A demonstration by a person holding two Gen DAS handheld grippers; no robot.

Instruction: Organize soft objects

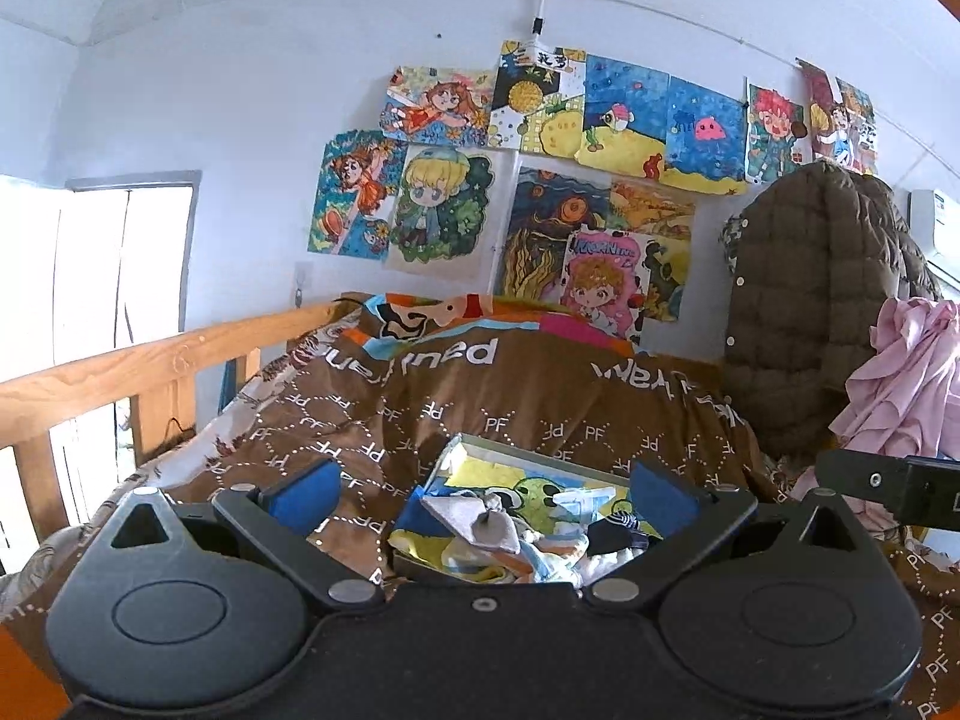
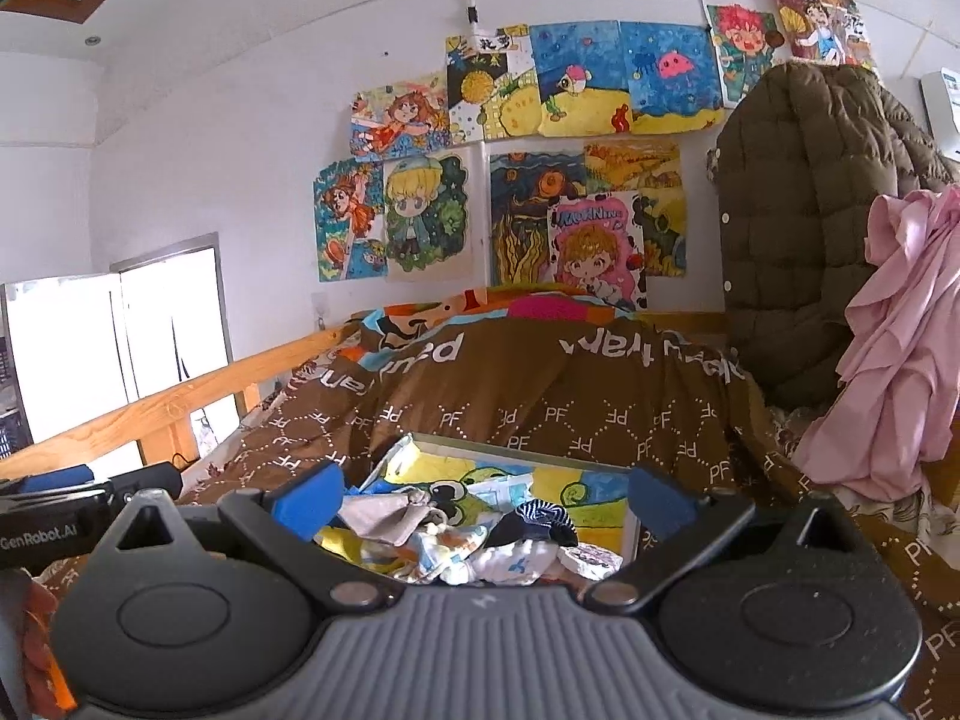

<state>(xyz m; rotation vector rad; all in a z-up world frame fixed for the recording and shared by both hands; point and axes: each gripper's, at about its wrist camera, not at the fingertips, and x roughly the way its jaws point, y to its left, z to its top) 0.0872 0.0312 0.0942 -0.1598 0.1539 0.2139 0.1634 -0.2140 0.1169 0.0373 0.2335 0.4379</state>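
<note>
Socks (image 2: 480, 534) are seen still jumbled in the cartoon-printed box (image 2: 516, 456); both grippers (image 1: 483, 495) (image 2: 486, 495) are held agape, nothing grasped.

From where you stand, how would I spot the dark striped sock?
Find the brown quilt covering the bed; on it sits a shallow box with a yellow cartoon lining. In its pile of pale small garments, the navy sock with white stripes lies on top, the only dark item.
</note>
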